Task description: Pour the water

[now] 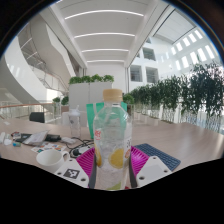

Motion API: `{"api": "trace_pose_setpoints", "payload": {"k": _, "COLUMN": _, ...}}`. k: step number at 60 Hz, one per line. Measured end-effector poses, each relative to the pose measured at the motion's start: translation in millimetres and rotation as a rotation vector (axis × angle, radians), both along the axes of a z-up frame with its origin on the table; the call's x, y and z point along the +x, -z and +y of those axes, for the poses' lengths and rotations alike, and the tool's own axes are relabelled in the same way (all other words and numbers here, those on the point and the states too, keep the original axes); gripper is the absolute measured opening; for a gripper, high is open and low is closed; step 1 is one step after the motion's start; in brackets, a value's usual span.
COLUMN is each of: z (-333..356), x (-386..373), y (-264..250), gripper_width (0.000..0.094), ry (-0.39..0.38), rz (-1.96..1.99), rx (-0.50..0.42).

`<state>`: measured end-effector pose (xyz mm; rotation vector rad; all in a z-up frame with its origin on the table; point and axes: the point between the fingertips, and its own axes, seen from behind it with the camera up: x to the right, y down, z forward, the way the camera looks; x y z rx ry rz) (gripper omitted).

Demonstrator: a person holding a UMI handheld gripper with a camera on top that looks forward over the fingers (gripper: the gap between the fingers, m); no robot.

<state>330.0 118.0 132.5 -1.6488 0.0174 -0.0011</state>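
Gripper [110, 160] clamped on upright bottle [111, 135], both pads pressing its sides, above the table's [165, 135] near edge. Cup [50, 157] nearby. Pouring apparently not begun.

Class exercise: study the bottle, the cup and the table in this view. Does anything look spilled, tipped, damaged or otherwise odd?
Nothing stands out. The bottle is upright with its cap on, held between the gripper's pink pads. The white cup sits upright on the table beside it, and no spilled water shows.
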Motion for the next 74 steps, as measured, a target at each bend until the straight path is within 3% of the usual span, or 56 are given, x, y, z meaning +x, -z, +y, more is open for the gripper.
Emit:
{"api": "trace_pose_setpoints", "payload": {"k": 6, "z": -6, "x": 10, "y": 12, "gripper_width": 0.0491, "ry": 0.005, "rz": 0.013, "rx": -0.028}}
{"api": "trace_pose_setpoints", "payload": {"k": 10, "z": -4, "x": 11, "y": 53, "gripper_width": 0.0498, "ry": 0.001, "rz": 0.021, "rx": -0.079}}
{"api": "trace_pose_setpoints", "payload": {"k": 12, "z": -13, "x": 13, "y": 41, "gripper_width": 0.0497, "ry": -0.005, "rz": 0.010, "rx": -0.034}}
{"api": "trace_pose_setpoints", "payload": {"k": 24, "z": -10, "x": 14, "y": 46, "gripper_width": 0.0514, "ry": 0.000, "rz": 0.001, "rx": -0.045}}
{"api": "trace_pose_setpoints", "payload": {"k": 31, "z": -23, "x": 12, "y": 59, "gripper_width": 0.0618, "ry": 0.024, "rz": -0.019, "rx": -0.182}}
{"api": "trace_pose_setpoints", "payload": {"k": 36, "z": -59, "x": 21, "y": 44, "gripper_width": 0.0820, "ry": 0.043, "rz": -0.052, "rx": -0.252}}
{"api": "trace_pose_setpoints", "payload": {"k": 38, "z": -77, "x": 16, "y": 36, "gripper_width": 0.0853, "ry": 0.041, "rz": -0.056, "rx": -0.268}}
{"api": "trace_pose_setpoints", "payload": {"k": 51, "z": -199, "x": -36, "y": -43, "gripper_width": 0.0845, "ry": 0.067, "rz": -0.025, "rx": -0.326}}
{"api": "trace_pose_setpoints", "payload": {"k": 58, "z": -262, "x": -70, "y": -93, "gripper_width": 0.0845, "ry": 0.103, "rz": -0.008, "rx": -0.282}}
{"api": "trace_pose_setpoints", "payload": {"k": 69, "z": -343, "x": -127, "y": -160, "gripper_width": 0.0850, "ry": 0.092, "rz": 0.031, "rx": -0.207}}
{"api": "trace_pose_setpoints", "payload": {"k": 74, "z": -372, "x": -140, "y": -178, "gripper_width": 0.0849, "ry": 0.106, "rz": 0.048, "rx": -0.216}}
